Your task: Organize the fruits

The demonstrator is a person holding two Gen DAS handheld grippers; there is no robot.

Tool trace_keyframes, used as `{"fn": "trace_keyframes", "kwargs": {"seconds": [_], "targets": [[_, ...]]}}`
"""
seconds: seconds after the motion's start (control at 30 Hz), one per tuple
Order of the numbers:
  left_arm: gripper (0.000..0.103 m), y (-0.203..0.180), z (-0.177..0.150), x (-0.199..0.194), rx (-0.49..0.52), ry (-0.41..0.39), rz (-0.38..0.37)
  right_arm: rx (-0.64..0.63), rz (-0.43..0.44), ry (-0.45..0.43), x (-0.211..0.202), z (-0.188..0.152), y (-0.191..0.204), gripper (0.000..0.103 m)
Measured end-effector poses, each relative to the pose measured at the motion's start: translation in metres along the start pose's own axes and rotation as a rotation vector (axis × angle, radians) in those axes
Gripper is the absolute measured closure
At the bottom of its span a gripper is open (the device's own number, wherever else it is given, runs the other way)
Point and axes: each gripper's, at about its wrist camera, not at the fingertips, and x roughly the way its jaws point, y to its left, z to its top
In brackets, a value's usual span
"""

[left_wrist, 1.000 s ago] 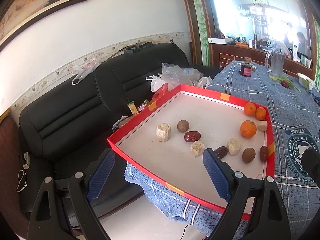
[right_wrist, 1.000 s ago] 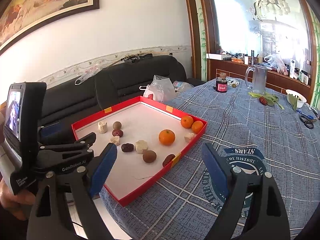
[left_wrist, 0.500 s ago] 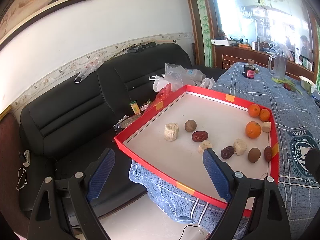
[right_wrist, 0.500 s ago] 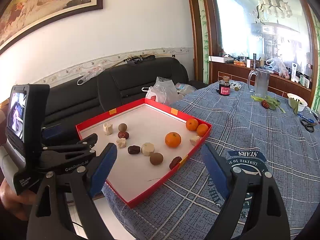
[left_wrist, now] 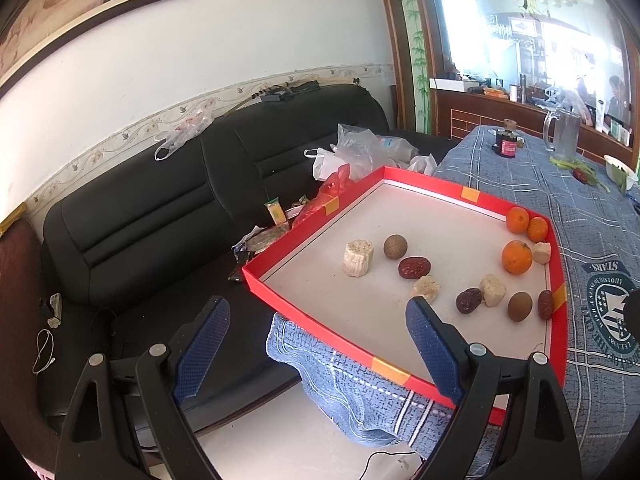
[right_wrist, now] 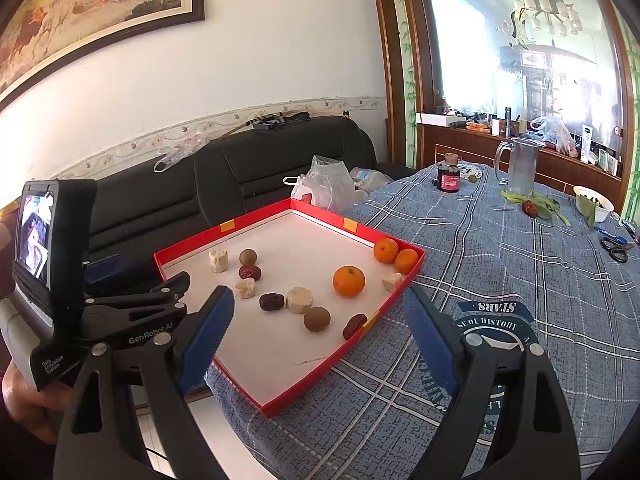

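Only our right wrist view shows the left gripper (right_wrist: 176,284) in a hand; both it and the right gripper (right_wrist: 318,330) gape empty, farther back than before from the red tray (right_wrist: 396,292) of fruit at the desk's (right_wrist: 520,280) corner

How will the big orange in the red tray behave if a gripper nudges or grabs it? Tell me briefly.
The big orange is round and stands free on the red tray's flat floor, so a nudge would probably roll it. Its rounded peel might slip between flat pads. It looks firm, likely tolerating a moderate squeeze.
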Motion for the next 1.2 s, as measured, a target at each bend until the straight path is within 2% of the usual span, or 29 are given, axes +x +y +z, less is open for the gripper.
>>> {"fn": "trace_keyframes", "kwargs": {"seconds": [0.63,0.9,1.2], "targets": [[0.013,0.017,-0.005,0.006,-0.022,0.017,0.033,-0.021,0.020,-0.010,0.001,0.005,0.019,0.016],[0.013,0.027,-0.007,0.015,-0.026,0.038,0.073,-0.041,0.037,-0.024,0.006,0.016,0.029,0.016],[0.013,0.043,-0.006,0.024,-0.039,0.064,0.141,-0.057,0.086,0.004,0.026,0.026,0.043,0.016]]}}
